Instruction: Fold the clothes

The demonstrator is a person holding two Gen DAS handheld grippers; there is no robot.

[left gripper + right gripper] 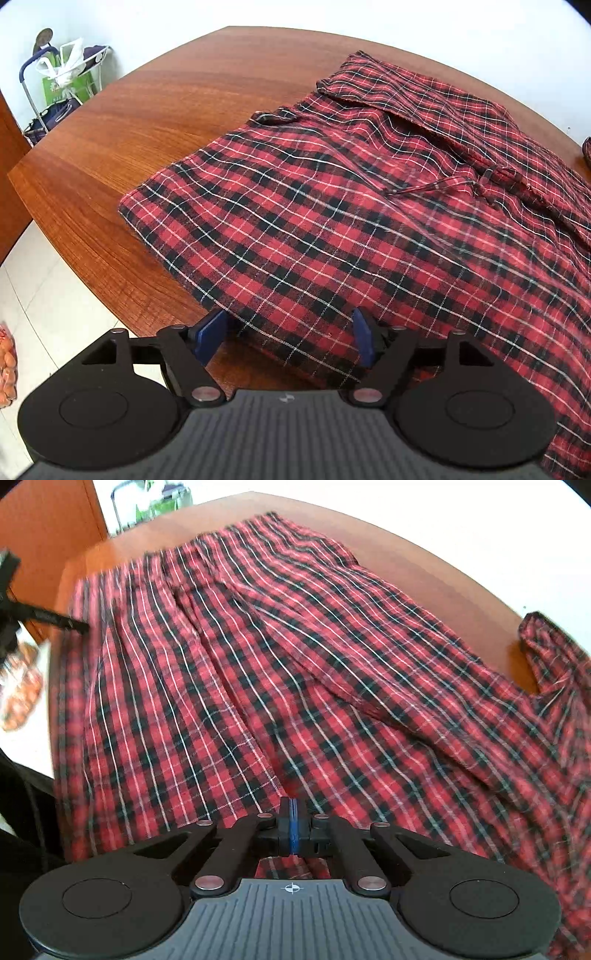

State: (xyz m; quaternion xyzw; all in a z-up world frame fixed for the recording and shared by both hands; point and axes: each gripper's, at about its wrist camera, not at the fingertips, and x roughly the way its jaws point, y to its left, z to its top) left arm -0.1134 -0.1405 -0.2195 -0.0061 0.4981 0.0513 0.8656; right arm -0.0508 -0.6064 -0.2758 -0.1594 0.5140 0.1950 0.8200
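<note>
Two grippers work one plaid garment [332,206], which lies spread over the right part of the wooden table [147,122]. Left wrist view: the left gripper [291,341] has its jaws wide apart and grips nothing; the garment's near hem sits between its blue pads [210,336], probably positioned to pinch that edge for a fold. Right wrist view (somewhat blurred): the right gripper [293,821] has its jaws pressed together at the garment's near edge, with cloth running under the fingers, so it appears to clamp the fabric. The garment extends away from the gripper across the table, one loose part bunched at far right.
</note>
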